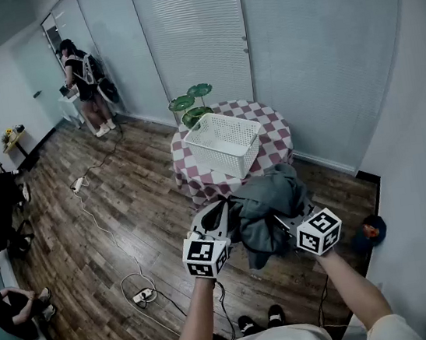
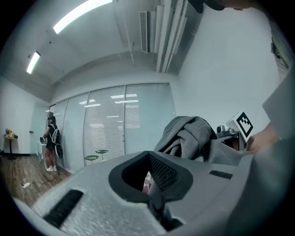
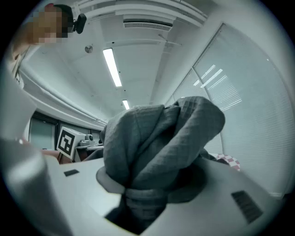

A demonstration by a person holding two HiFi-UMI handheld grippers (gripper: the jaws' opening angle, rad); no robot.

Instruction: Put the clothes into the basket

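Observation:
A white plastic basket [image 1: 225, 141] stands on a round table with a red-and-white checked cloth [image 1: 277, 147], ahead of me. A bunched grey garment [image 1: 269, 204] hangs in the air in front of the table, level with both grippers. My right gripper [image 1: 287, 221] is shut on it; in the right gripper view the grey cloth [image 3: 156, 143] bulges out from between the jaws [image 3: 138, 198]. My left gripper [image 1: 218, 216] is beside the garment's left side. Its jaws [image 2: 147, 161] are shut with nothing between them, and the garment [image 2: 189, 133] lies off to their right.
Two green round stools [image 1: 192, 101] stand behind the table by the glass partition. Cables and a power strip [image 1: 142, 295] lie on the wooden floor to my left. A person [image 1: 81, 70] stands at the far left; others sit along the left wall. A wall runs close on the right.

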